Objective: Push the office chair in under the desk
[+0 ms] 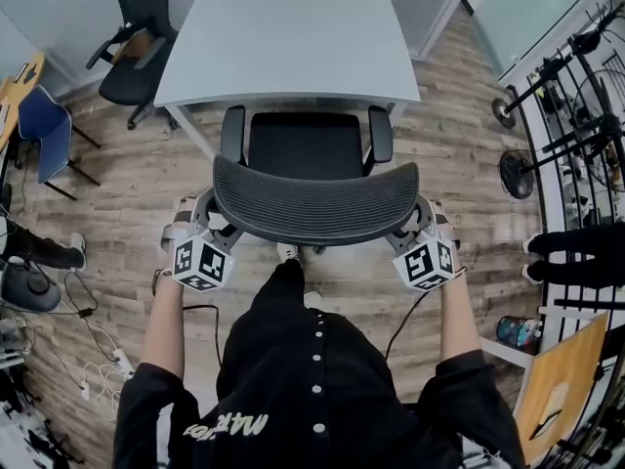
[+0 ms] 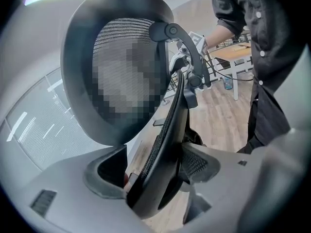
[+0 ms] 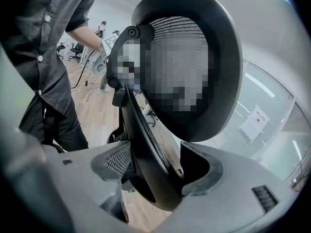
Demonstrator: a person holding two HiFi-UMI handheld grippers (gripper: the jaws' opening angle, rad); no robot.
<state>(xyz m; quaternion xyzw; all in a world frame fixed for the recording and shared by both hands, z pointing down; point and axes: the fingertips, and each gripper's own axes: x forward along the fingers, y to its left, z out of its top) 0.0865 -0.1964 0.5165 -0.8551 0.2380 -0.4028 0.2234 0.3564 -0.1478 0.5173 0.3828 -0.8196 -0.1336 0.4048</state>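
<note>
Black mesh office chair (image 1: 305, 145) faces white desk (image 1: 293, 37), seat front at its edge. L gripper (image 2: 153, 171) & R gripper (image 3: 158, 169) each clamp backrest (image 1: 314, 203) rim.

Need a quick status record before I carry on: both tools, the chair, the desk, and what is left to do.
left tool: jaws closed on the left edge of the backrest
right tool: jaws closed on the right edge of the backrest
chair: upright, facing the desk, its seat mostly out in front of the desk
desk: white, straight ahead of the chair
left to do: the chair is not yet under the desk; likely a straight push forward
</note>
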